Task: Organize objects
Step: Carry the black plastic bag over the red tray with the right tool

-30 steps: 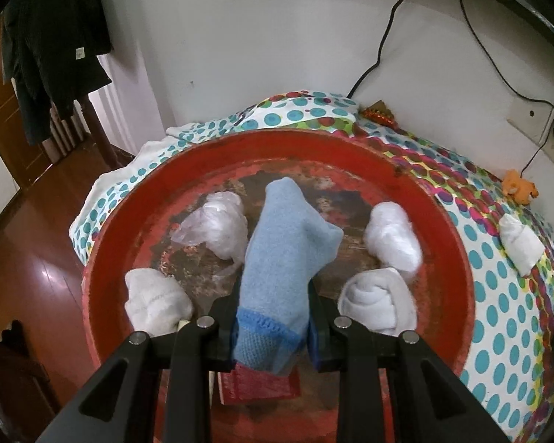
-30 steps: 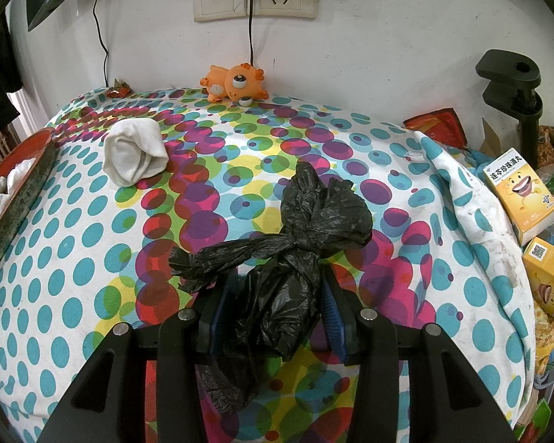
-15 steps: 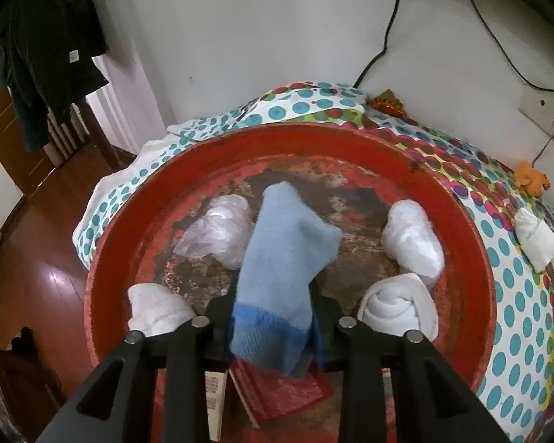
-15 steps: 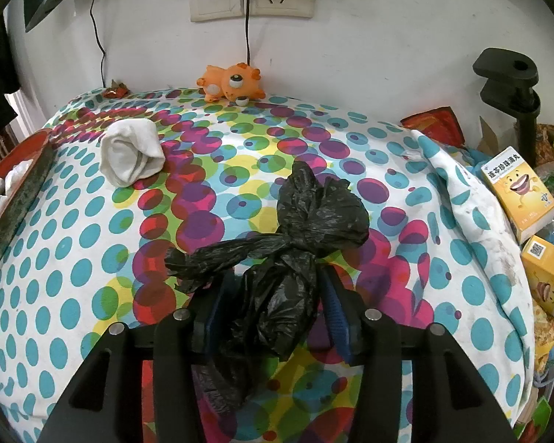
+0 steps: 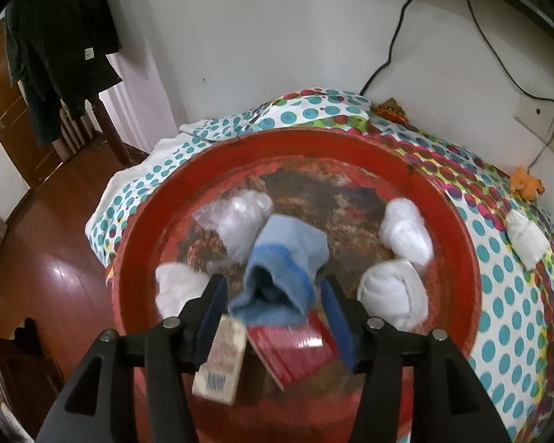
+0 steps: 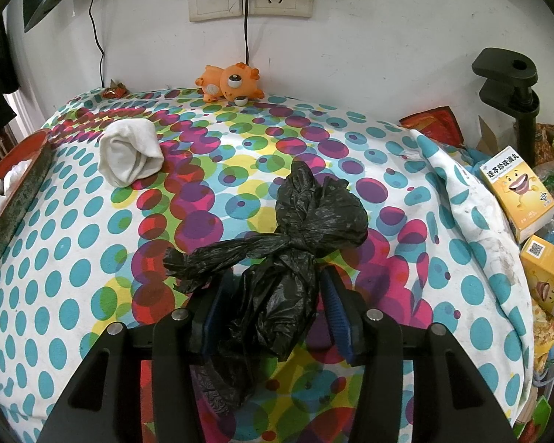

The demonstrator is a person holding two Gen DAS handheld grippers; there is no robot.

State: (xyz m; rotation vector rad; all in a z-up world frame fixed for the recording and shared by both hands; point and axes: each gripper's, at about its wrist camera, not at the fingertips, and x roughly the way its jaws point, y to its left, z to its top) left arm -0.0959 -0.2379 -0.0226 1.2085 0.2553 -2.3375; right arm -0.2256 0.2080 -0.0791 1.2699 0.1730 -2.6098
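A light blue sock [image 5: 280, 269] hangs blurred between the widening jaws of my left gripper [image 5: 273, 302], whose pads no longer press on it. Below it lies a round red tray [image 5: 458, 243] holding white rolled socks [image 5: 391, 295], a clear plastic bag [image 5: 240, 217], a red booklet [image 5: 295, 347] and a small box [image 5: 221, 361]. In the right wrist view my right gripper [image 6: 273, 295] is shut on a knotted black plastic bag [image 6: 306, 221] just above the dotted tablecloth [image 6: 74, 258]. One white rolled sock [image 6: 129, 151] lies on the cloth at the left.
An orange toy [image 6: 229, 81] sits by the wall under the sockets. Yellow boxes [image 6: 517, 188] and a black clamp [image 6: 513, 85] crowd the table's right edge. The tray's edge [image 6: 18, 192] shows at the far left. Wooden floor [image 5: 37, 258] lies beyond the table's left side.
My left gripper's jaws have spread apart and the blue sock has slipped down and tipped, its cuff now facing the camera. The right gripper and black bag have hardly moved.
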